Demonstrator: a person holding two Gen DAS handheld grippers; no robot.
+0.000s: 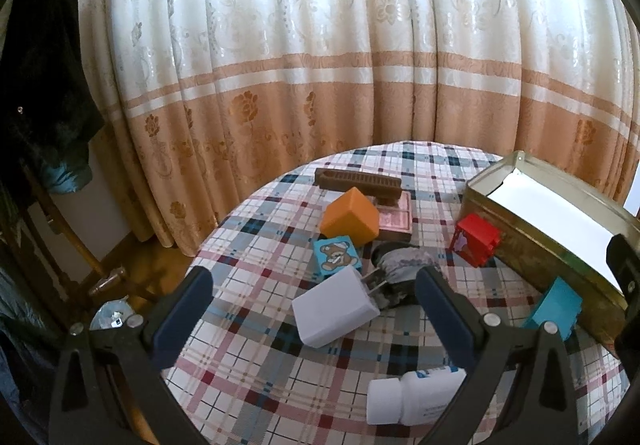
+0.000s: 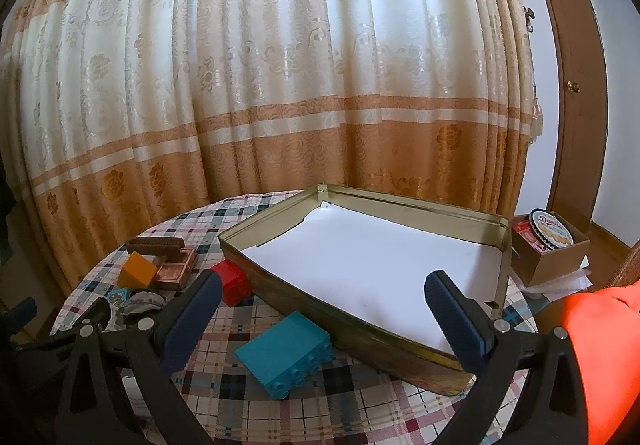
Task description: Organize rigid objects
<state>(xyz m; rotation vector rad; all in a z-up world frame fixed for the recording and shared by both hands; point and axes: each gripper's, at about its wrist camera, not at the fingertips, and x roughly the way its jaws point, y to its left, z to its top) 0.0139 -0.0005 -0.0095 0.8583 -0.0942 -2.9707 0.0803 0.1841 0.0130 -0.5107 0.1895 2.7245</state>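
My left gripper (image 1: 312,281) is open and empty above a white charger plug (image 1: 336,311) on the checked tablecloth. Beyond it lie a blue bear block (image 1: 337,255), an orange cube (image 1: 351,218), a brown comb (image 1: 358,183), a pink card box (image 1: 396,221), a red brick (image 1: 476,239) and a dark crumpled object (image 1: 402,265). A white bottle (image 1: 412,399) lies near my fingers. My right gripper (image 2: 322,285) is open and empty over the near edge of an open gold tin (image 2: 360,325) lined with white. A teal brick (image 2: 286,353) lies in front of the tin.
The round table (image 1: 248,365) ends close on the left, with a wooden chair (image 1: 80,245) beyond. A patterned curtain (image 2: 280,85) hangs behind. A cardboard box (image 2: 552,253) holding a biscuit tin stands on the floor at the right. An orange sleeve (image 2: 600,357) shows at the right.
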